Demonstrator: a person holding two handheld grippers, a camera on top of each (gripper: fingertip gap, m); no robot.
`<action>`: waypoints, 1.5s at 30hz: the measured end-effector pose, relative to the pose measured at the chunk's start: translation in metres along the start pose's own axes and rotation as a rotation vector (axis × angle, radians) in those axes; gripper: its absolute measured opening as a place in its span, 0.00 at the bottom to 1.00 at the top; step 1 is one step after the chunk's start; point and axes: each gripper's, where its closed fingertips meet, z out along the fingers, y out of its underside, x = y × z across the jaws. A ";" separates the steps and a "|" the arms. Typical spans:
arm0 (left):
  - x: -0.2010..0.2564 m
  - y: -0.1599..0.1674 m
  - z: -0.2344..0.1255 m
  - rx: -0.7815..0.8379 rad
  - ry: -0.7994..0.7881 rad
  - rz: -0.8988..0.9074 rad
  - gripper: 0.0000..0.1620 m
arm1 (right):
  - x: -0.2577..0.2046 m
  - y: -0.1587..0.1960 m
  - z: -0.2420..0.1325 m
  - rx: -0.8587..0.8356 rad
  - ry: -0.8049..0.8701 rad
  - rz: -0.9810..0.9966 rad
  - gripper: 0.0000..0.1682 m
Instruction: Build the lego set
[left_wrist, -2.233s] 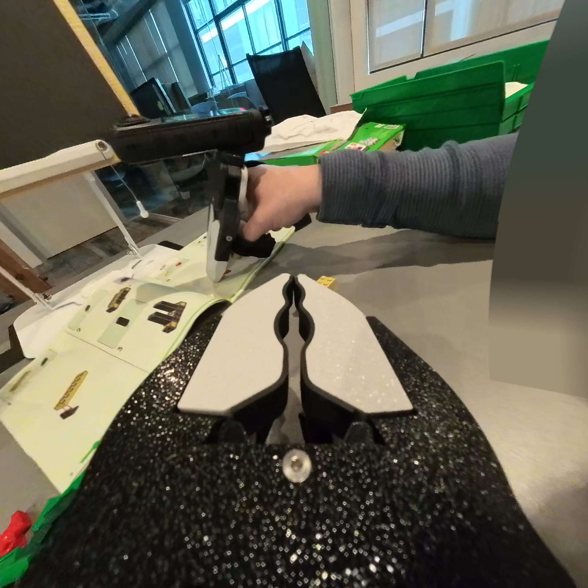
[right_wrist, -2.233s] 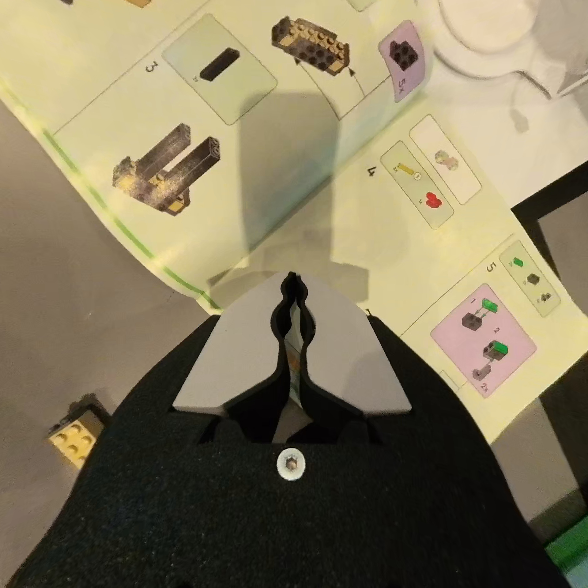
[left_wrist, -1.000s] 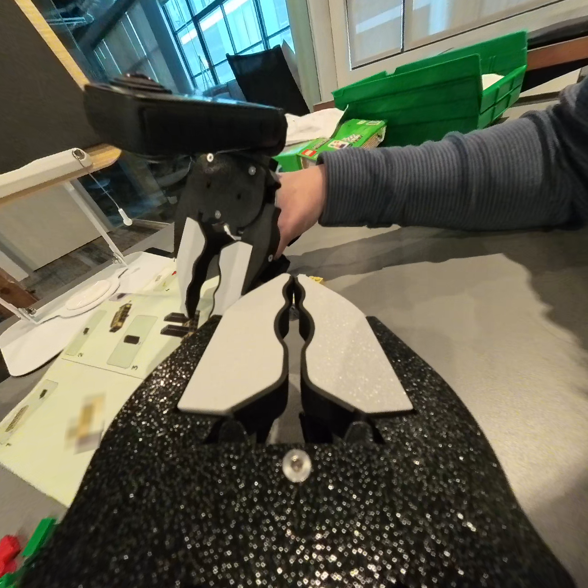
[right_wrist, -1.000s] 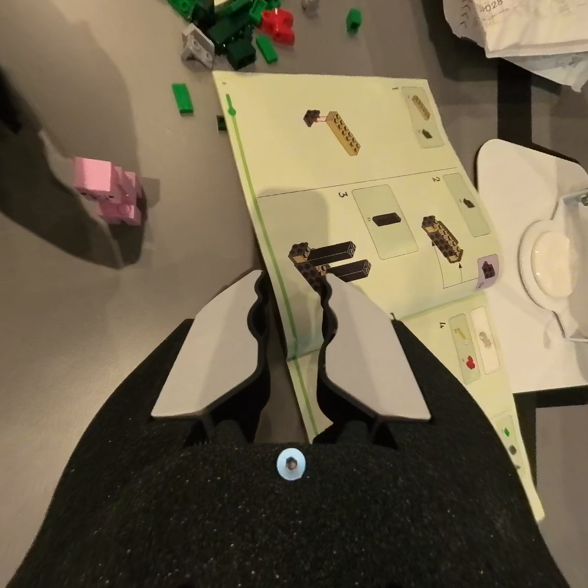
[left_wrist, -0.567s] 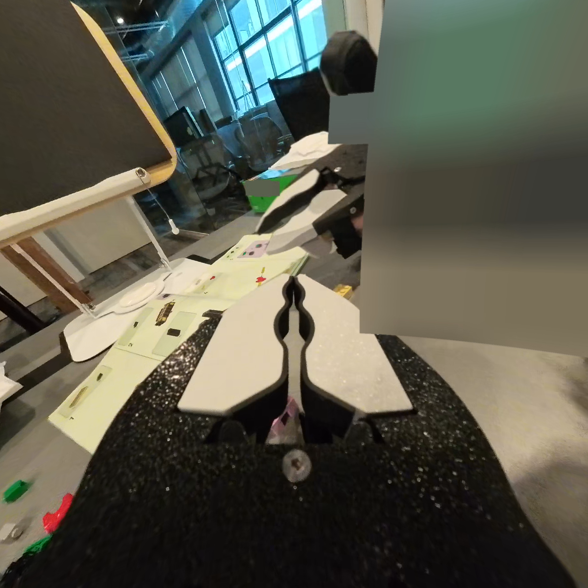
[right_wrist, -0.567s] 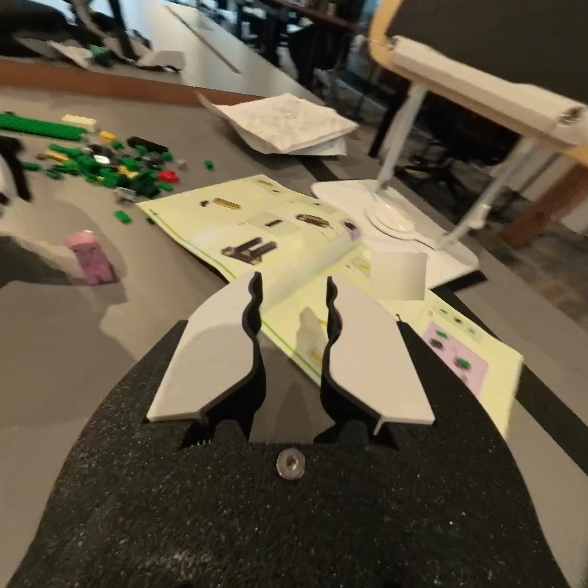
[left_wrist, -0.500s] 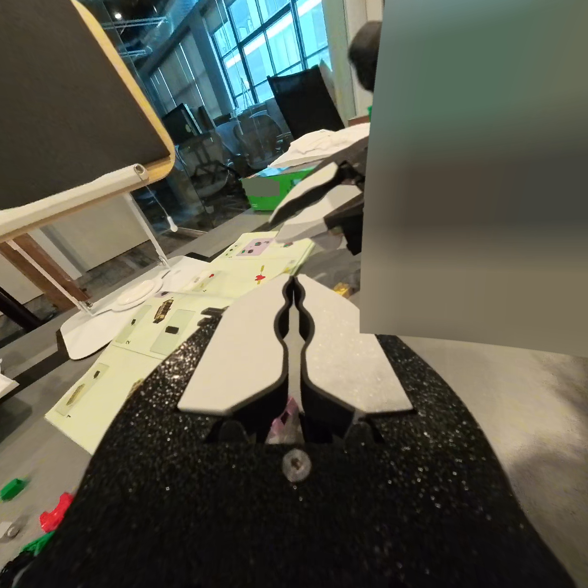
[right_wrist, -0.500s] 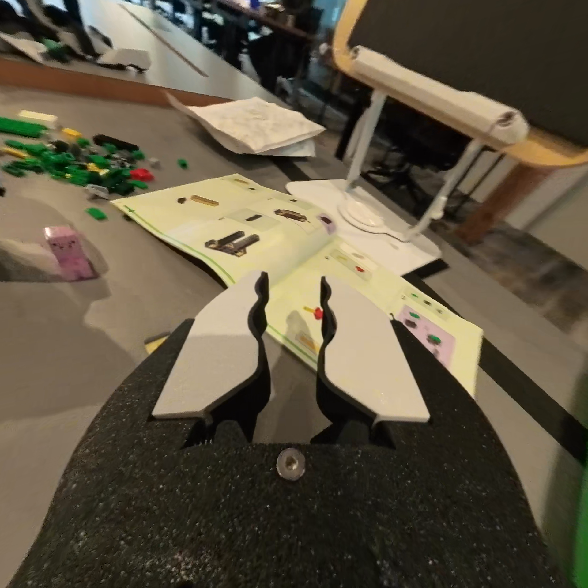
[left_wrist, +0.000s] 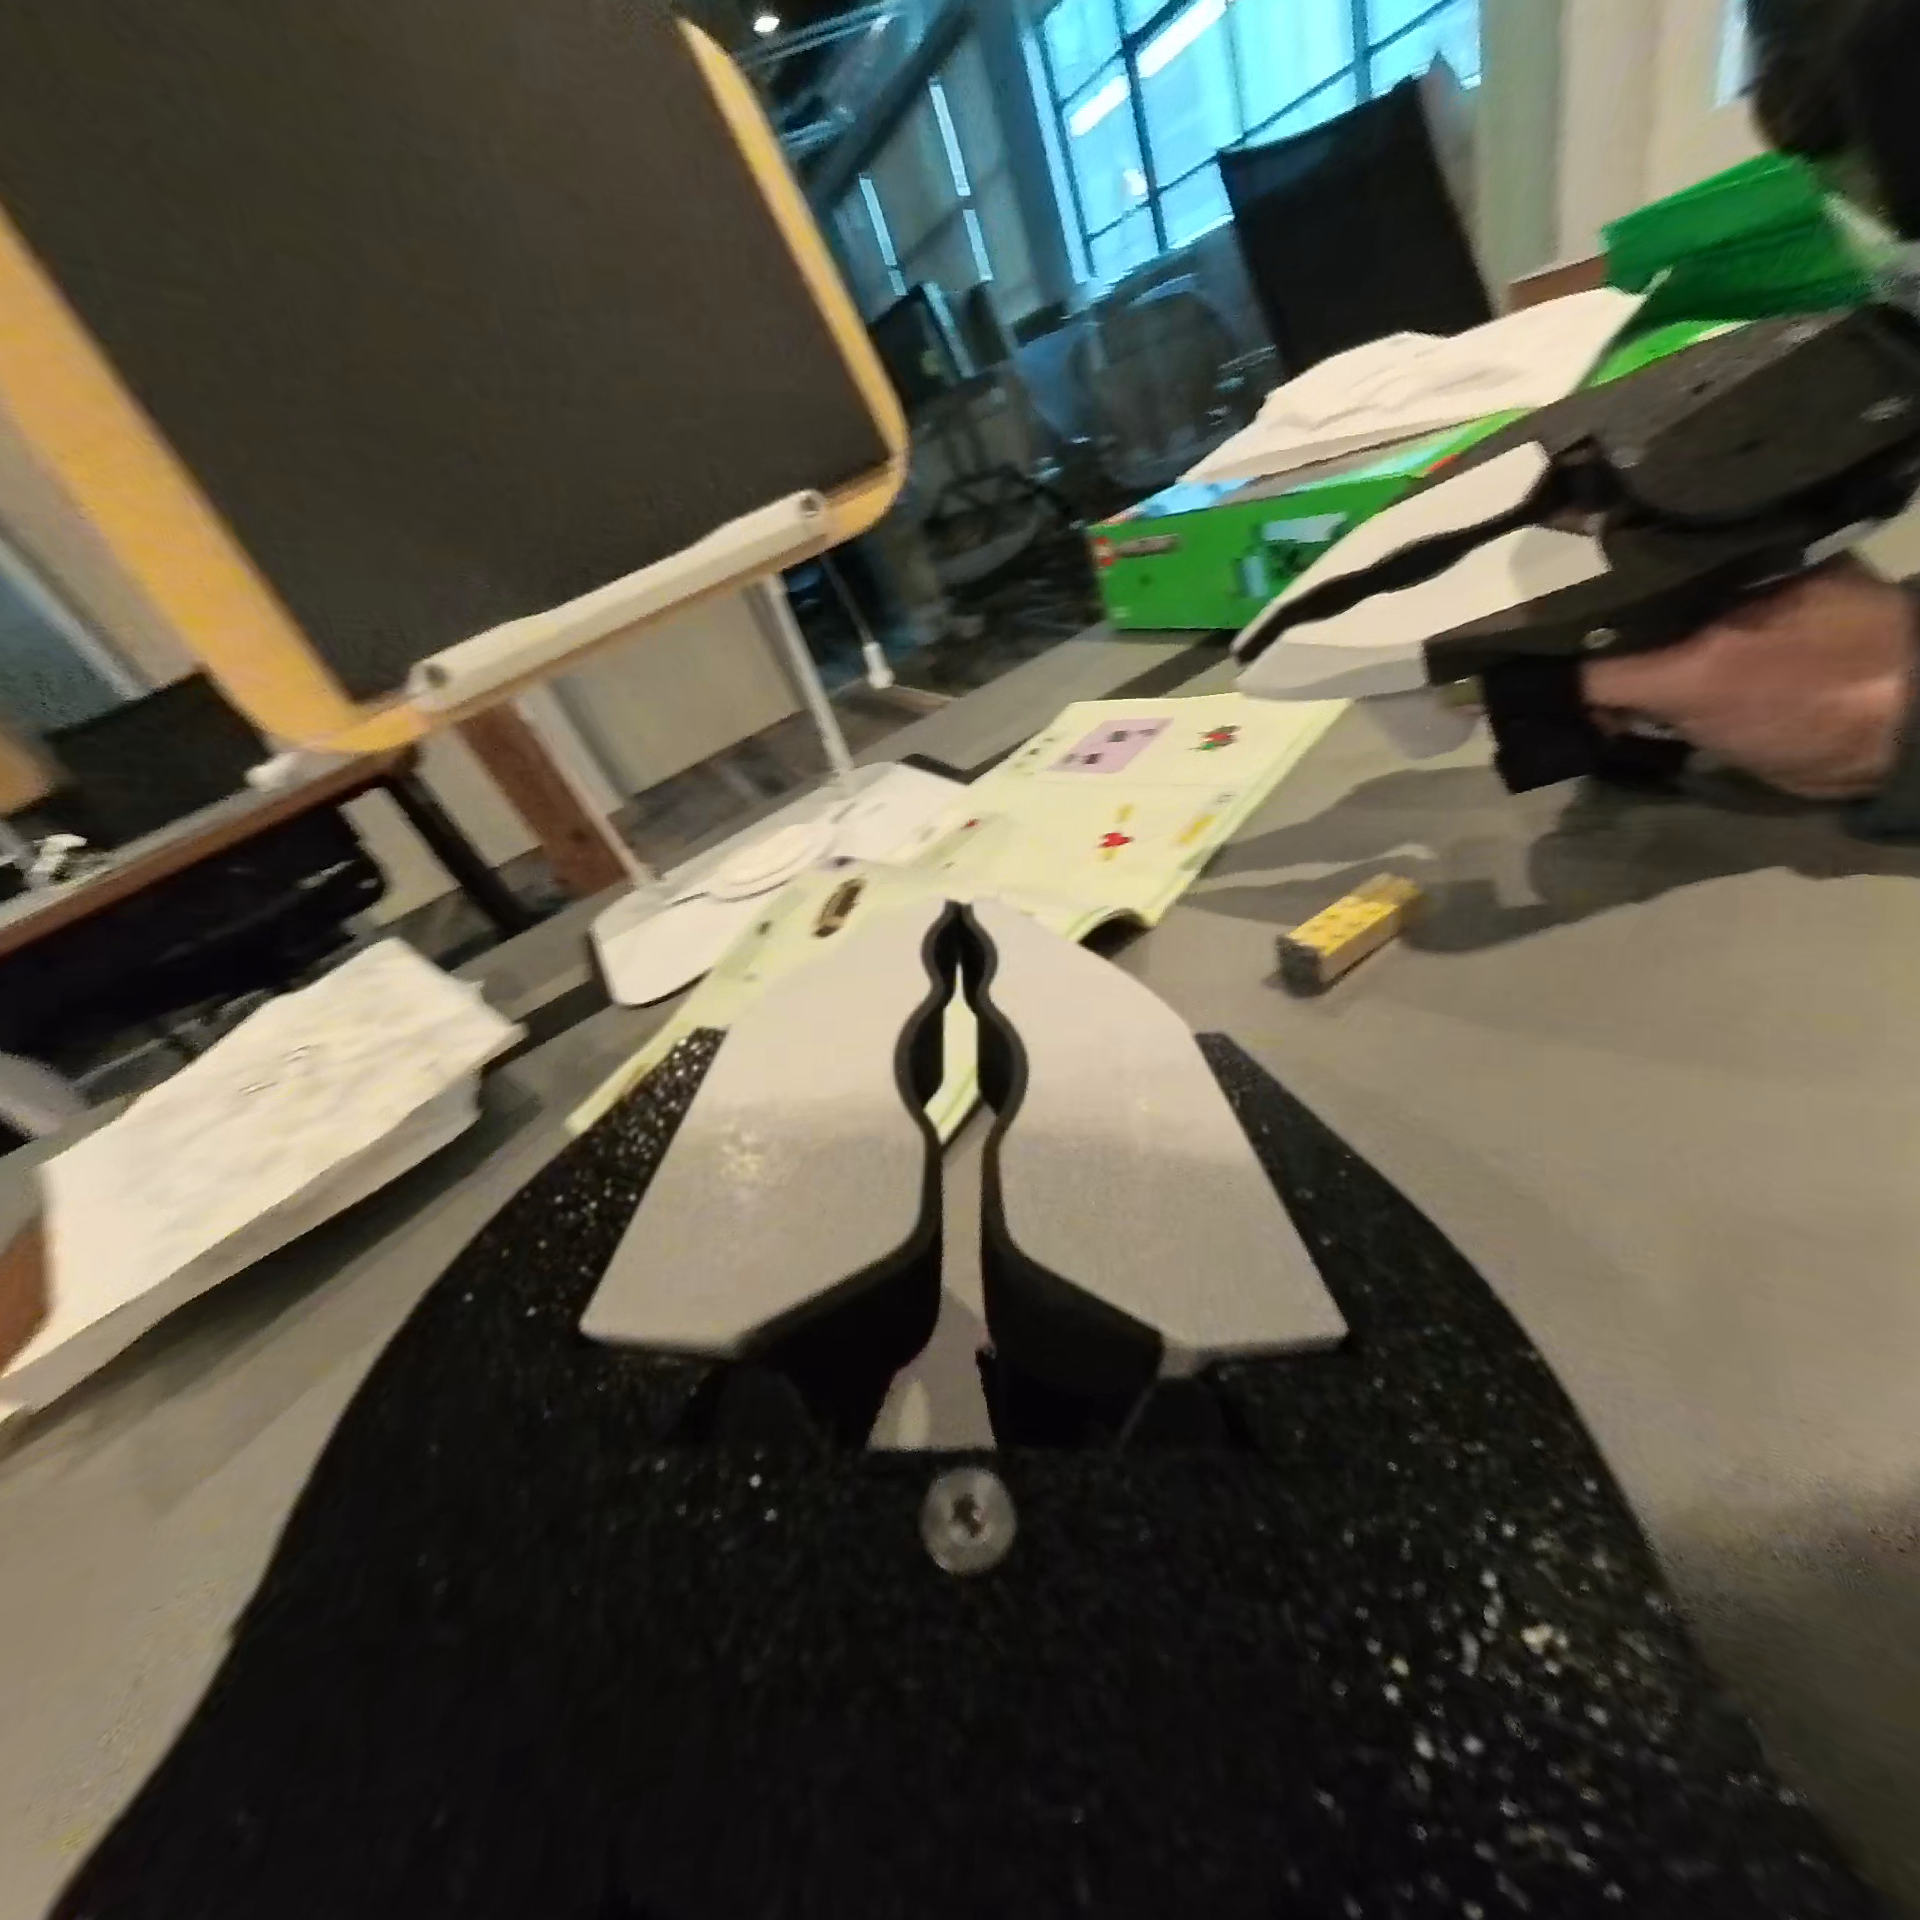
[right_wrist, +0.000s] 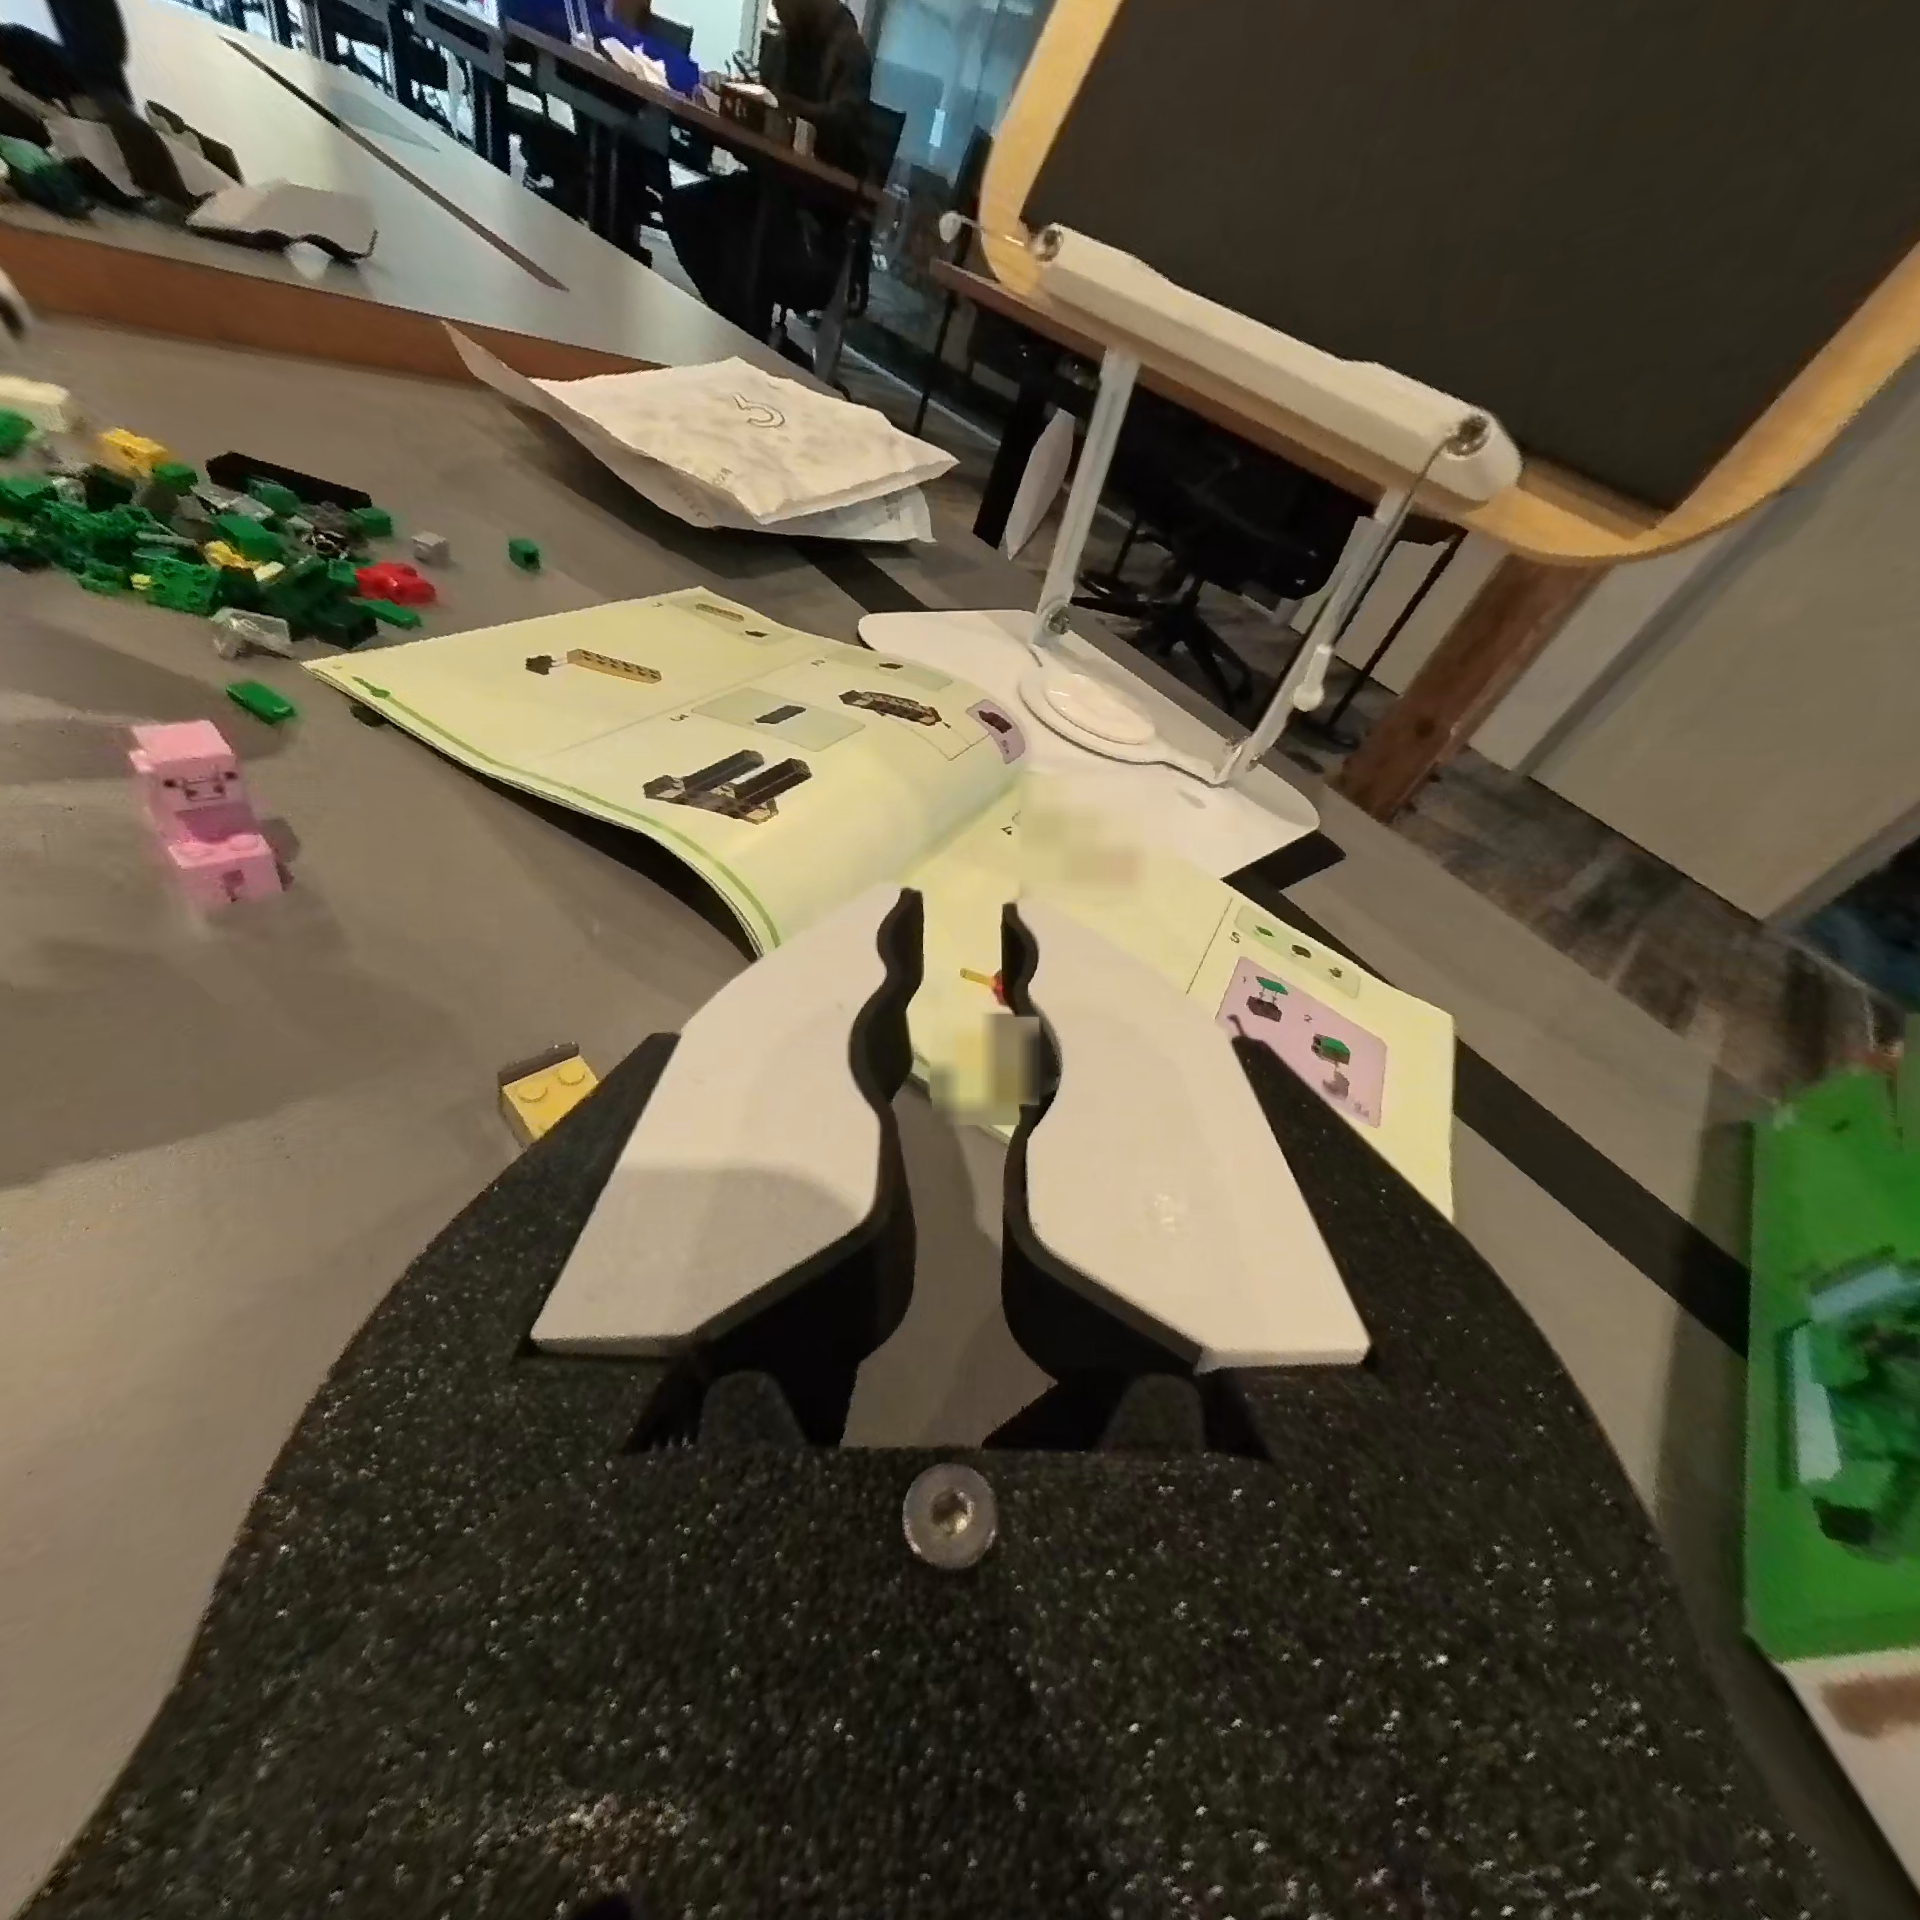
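Observation:
My left gripper (left_wrist: 961, 920) is shut with nothing in it and hovers low over the grey table, pointing at the open instruction booklet (left_wrist: 1127, 790). My right gripper (right_wrist: 961, 914) is open and empty above the booklet's near page (right_wrist: 727, 748). It also shows in the left wrist view (left_wrist: 1283, 644), held by a hand at the right. A yellow brick (left_wrist: 1345, 928) lies on the table between the two grippers, just left of my right gripper's fingers (right_wrist: 545, 1086). A built pink pig (right_wrist: 203, 810) stands at the left. A pile of loose green, red and yellow bricks (right_wrist: 187, 551) lies behind it.
A white lamp base (right_wrist: 1091, 717) stands behind the booklet under a dark board with a wooden rim. Crumpled paper bags (right_wrist: 748, 447) lie at the back. A green set box (right_wrist: 1849, 1351) sits at the right table edge. A single green brick (right_wrist: 260, 698) lies near the pig.
Both grippers have tilted up from looking down at the table to looking level across it. The right one has drawn back from the booklet. Left stays shut, right stays open.

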 end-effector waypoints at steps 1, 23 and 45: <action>-0.007 0.001 -0.007 -0.004 -0.034 0.009 0.00 | -0.001 0.000 0.000 0.001 0.003 -0.015 0.07; -0.068 0.034 -0.096 -0.075 -0.310 -0.035 0.00 | -0.007 -0.001 0.002 -0.008 0.019 -0.083 0.00; -0.073 0.041 -0.097 -0.090 -0.315 -0.078 0.00 | -0.075 -0.028 -0.002 0.051 -0.154 0.057 0.08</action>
